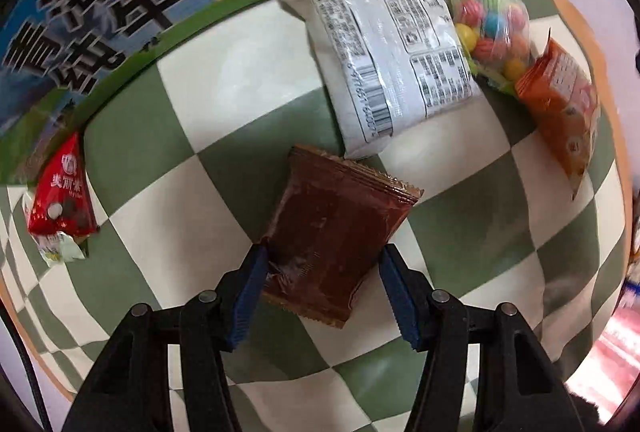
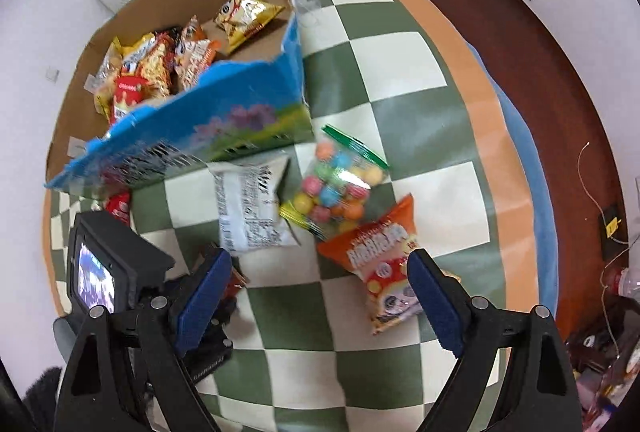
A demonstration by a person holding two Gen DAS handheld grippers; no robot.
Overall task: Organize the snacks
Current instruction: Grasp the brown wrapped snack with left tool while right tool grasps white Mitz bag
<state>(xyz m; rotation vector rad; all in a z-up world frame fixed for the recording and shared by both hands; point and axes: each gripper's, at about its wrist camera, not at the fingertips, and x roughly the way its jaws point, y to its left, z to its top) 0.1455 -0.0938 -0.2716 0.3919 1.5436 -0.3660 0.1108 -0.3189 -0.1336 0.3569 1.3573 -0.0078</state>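
**A:** Start at the left claw (image 1: 322, 264). Its blue pads sit on either side of the brown packet (image 1: 334, 232), near the packet's lower end. The left pad looks to be dimpling the wrapper; the right one is at the edge, and I can't say for sure it presses. So: narrowly set around the packet, which still seems to lie on the checked cloth (image 1: 460, 228) of the counter.

**B:** The risk there?

**A:** It's a soft, slippery wrapper caught near one end. If the pinch only takes film, I'd expect the packet to swing down or slide out on the lift. Its top corner also lies right against the white packet (image 1: 396, 60), which could get dragged along.

**B:** And the right claw (image 2: 316, 296)?

**A:** Wide open, holding nothing, hanging above the cloth with the orange snack bag (image 2: 384, 264) up against its right finger. It isn't centred on the bag; closing from there might just nudge it or nip a corner.

**B:** Further out?

**A:** The bag of coloured candy balls (image 2: 338, 188) touches the orange bag's top edge, so a sloppy grab may shift both. The two claws also work close together and could knock each other.

**B:** The destination?

**A:** Probably the open cardboard box (image 2: 248, 108), already holding several snacks. Its torn front wall stands tall; a low carry could catch on it.
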